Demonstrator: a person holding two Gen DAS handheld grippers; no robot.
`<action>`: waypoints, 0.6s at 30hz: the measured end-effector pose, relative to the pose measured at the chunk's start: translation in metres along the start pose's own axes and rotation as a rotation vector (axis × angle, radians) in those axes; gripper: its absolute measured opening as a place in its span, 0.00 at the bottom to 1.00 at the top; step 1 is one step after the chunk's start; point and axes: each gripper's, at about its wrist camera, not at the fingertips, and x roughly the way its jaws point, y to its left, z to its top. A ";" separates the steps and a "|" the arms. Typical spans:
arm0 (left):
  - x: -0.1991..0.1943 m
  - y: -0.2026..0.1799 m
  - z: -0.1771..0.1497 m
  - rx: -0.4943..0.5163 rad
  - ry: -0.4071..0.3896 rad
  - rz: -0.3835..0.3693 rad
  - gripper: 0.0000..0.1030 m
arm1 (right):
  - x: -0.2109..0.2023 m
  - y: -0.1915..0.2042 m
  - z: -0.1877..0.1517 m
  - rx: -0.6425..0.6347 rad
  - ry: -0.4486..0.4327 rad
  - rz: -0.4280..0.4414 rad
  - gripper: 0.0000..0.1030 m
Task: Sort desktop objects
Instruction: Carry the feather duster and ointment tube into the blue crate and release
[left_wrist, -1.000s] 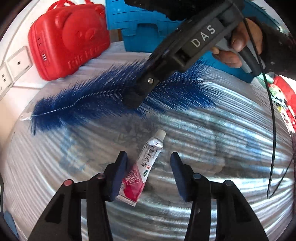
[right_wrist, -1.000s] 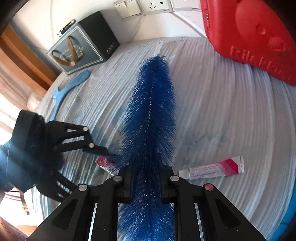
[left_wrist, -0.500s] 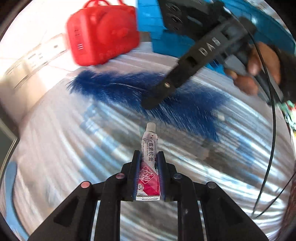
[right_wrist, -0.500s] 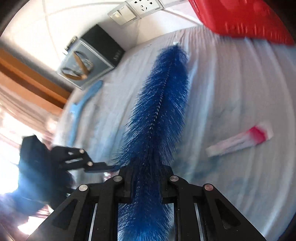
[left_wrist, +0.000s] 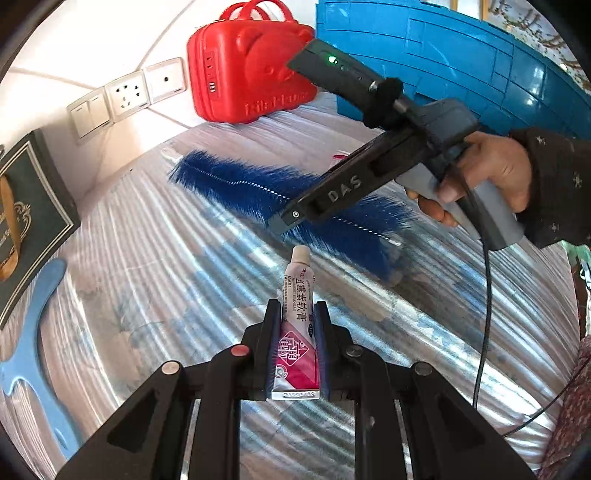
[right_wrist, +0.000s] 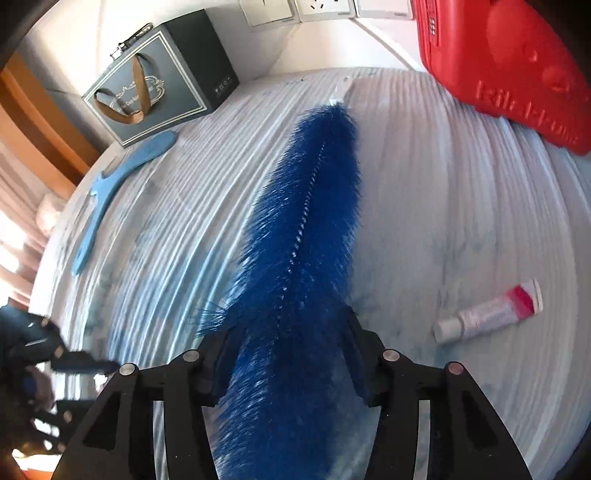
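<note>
Left wrist view: left gripper (left_wrist: 295, 345) fingers clamp the small pink-and-white ointment tube (left_wrist: 297, 332). Right gripper (right_wrist: 290, 354) fingers have just been opening around the long blue bristle brush (right_wrist: 306, 236), releasing it on the surface; next, carry the tube off.

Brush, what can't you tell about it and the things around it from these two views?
- Brush near end: right wrist view, cut off by the bottom edge.
- Right gripper: fingers just opening around the brush; bristles hide whether they touch it.
- Left gripper: right wrist view, blurred at the left edge; its tube unseen there.
- Loose tube: right wrist view, print blurred.
</note>
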 end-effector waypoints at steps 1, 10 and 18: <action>-0.001 0.002 -0.002 -0.007 -0.001 0.003 0.17 | 0.002 -0.003 -0.003 -0.036 -0.006 -0.031 0.29; -0.036 0.005 0.008 -0.047 -0.069 0.096 0.17 | -0.032 0.006 -0.001 0.038 -0.093 0.162 0.13; -0.087 -0.018 0.024 -0.054 -0.109 0.203 0.17 | -0.115 0.036 -0.022 0.011 -0.207 0.271 0.13</action>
